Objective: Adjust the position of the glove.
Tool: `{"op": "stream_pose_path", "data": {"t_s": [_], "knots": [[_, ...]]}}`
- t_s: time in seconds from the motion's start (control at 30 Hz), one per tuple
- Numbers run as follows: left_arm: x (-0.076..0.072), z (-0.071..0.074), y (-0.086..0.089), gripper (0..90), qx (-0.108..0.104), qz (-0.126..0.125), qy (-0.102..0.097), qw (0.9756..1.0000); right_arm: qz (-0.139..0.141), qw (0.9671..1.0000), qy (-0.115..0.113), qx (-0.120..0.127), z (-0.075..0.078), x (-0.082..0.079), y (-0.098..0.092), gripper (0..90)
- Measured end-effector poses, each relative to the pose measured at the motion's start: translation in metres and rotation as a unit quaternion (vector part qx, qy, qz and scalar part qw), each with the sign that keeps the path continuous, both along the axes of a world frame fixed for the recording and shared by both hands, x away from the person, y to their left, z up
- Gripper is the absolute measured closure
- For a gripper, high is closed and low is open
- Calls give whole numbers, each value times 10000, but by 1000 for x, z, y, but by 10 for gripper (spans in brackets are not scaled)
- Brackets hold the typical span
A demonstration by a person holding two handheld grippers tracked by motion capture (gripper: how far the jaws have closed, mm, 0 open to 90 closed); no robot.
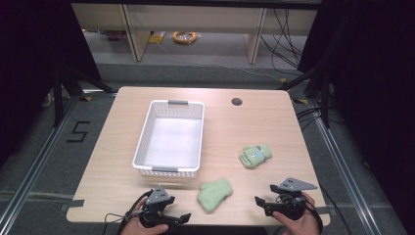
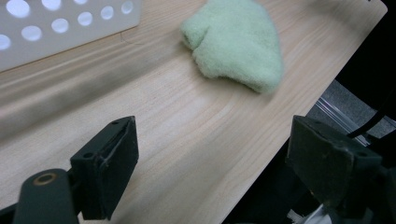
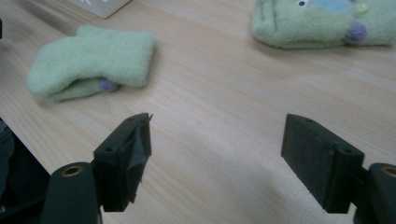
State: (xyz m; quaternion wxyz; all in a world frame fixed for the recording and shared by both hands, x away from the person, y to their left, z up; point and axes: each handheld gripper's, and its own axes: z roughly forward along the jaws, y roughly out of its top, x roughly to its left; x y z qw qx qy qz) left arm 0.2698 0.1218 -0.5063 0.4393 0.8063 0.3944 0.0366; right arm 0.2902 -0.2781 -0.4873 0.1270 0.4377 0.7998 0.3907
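Near edge of the surface (image 1: 122, 147), high view: the person's hands enter from the bottom and are cut off at the frame edge, so only the fingers around each handle can be seen. The left tool (image 1: 180, 218) lies low at the near edge, its jaws spread and released, with nothing between them; in the left gripper view the jaws stand apart over bare wood, and the right-hand one overhangs the surface's edge. The right tool (image 1: 260, 201) sits at the near right, likewise released, jaws wide apart over bare wood in the right gripper view. Between the two tools, a little farther in, lies the near mitten (image 1: 214, 194), a pale green fleece piece apart from both tools; its decorated face is turned down, and only a small purple spot peeps from its fold in the right gripper view. In the left gripper view the mitten is blurred and cut by the top edge. Farther in and to the right, well apart from the right tool, lies the far mitten (image 1: 255, 155), face up; its blue, yellow and purple markings are too small to make out in the high view. At centre left stands the white basket (image 1: 169, 171), perforated walls, nothing lying inside. The floor beyond the surface carries a yellow cable coil (image 1: 184, 36), small and indistinct.
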Motion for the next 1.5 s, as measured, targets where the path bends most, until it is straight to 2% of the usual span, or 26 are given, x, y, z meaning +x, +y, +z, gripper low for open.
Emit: {"op": "stream_pose_path", "data": {"t_s": [0.23, 0.27, 0.3, 0.4, 0.43, 0.47, 0.53, 0.57, 0.6, 0.63, 0.7, 0.73, 0.77, 0.8, 0.83, 0.9, 1.0, 1.07, 1.1, 1.17, 1.2, 1.23, 1.27, 1.43, 1.47, 1.5], "knots": [[0, 0, 0, 159, 32, -11, 16, 10000, 26, 10000, 70, -51, 1, -2, 2, 345], [1, 0, 1, 160, 141, -102, 6, 9998, 114, 9998, -51, -145, 1, 0, 0, 356], [0, 0, 1, 160, 126, -78, 15, 9999, 77, 9999, 74, -36, 1, -2, 2, 367], [0, 0, -1, 164, 45, -40, 44, 10000, 155, 9999, -25, -34, 2, 0, 1, 380], [1, 0, 0, 163, 80, -101, 70, 9999, 165, 9999, -7, 24, 2, 0, 2, 384], [0, -1, -3, 164, -76, 25, 120, 9999, 30, 9999, 105, 51, 3, -2, 4, 384], [1, 0, -3, 166, -43, -38, 119, 9999, 67, 9999, 104, 99, 3, -1, 5, 386], [0, 0, -5, 168, -106, -4, 117, 9999, 182, 9998, -72, -37, 3, 2, 4, 391], [1, 0, -5, 170, -47, -88, 135, 9999, 140, 9999, 69, 48, 4, 0, 6, 394], [0, -1, -7, 170, -147, -7, 92, 9998, 211, 9998, -33, -18, 4, 3, 6, 394], [0, 1, -9, 174, -76, -18, 70, 9999, 245, 9997, -59, -27, 6, 4, 8, 379], [1, 1, -9, 175, -127, -59, 94, 9999, 149, 9999, 12, 63, 7, 3, 11, 371], [1, 1, -11, 175, -178, 1, 54, 9998, 212, 9997, -86, -47, 10, 5, 11, 368], [2, 2, -10, 179, -143, -38, 43, 9999, 256, 9996, -148, -44, 11, 8, 13, 368], [2, 3, -11, 185, -139, 4, 5, 9999, 188, 9998, -72, 52, 13, 7, 16, 368], [4, 4, -13, 191, -181, 1, -27, 9998, 313, 9993, -214, -36, 17, 11, 18, 375], [6, 6, -18, 201, -158, -12, -66, 9999, 321, 9993, 9, 169, 22, 13, 27, 397], [7, 7, -21, 224, -126, -58, -98, 9999, 430, 9988, -59, 238, 23, 18, 32, 430], [8, 8, -22, 239, -42, -112, -126, 9998, 517, 9982, 44, 291, 24, 20, 36, 448], [8, 8, -29, 263, -156, -24, -197, 9997, 555, 9983, -17, 160, 25, 25, 42, 479], [10, 10, -29, 288, -71, -123, -212, 9997, 635, 9979, -53, 104, 25, 28, 44, 497], [10, 10, -32, 302, -119, -91, -212, 9997, 677, 9977, -45, 87, 25, 31, 48, 518], [12, 10, -33, 308, -43, -123, -227, 9997, 731, 9973, -47, 68, 25, 33, 51, 536], [18, 9, -41, 347, -19, -76, -171, 9998, 927, 9956, 67, -117, 24, 45, 68, 594], [20, 8, -43, 352, 4, -110, -241, 9996, 954, 9954, 54, -121, 23, 48, 71, 602], [22, 9, -42, 360, 131, -214, -223, 9994, 942, 9954, 103, -121, 22, 50, 74, 610]]}}
